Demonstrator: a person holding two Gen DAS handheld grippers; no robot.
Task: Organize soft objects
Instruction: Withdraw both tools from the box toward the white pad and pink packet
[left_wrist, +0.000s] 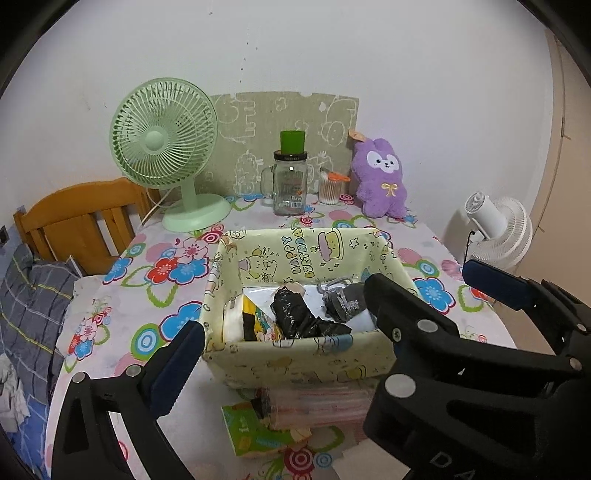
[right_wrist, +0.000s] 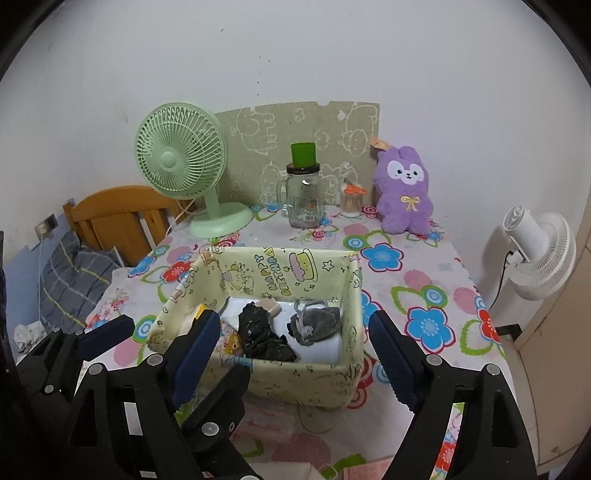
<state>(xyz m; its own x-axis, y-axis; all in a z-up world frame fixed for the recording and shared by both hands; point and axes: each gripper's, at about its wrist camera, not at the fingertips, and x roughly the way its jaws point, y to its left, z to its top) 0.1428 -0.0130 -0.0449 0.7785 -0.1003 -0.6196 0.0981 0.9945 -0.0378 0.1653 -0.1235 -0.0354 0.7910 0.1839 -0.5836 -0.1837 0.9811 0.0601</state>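
Two grippers — left gripper (left_wrist: 291, 314), right gripper (right_wrist: 291, 345) — both agape (empty), one fabric bin (left_wrist: 295, 362), two fans, one purple plush (left_wrist: 382, 181).

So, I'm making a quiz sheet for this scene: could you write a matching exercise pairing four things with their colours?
Things:
1. desk fan
2. plush rabbit
3. pouch in the fabric box
4. standing fan beside the table

Colours:
A. purple
B. white
C. mint green
D. grey

Pairs: 1-C, 2-A, 3-D, 4-B
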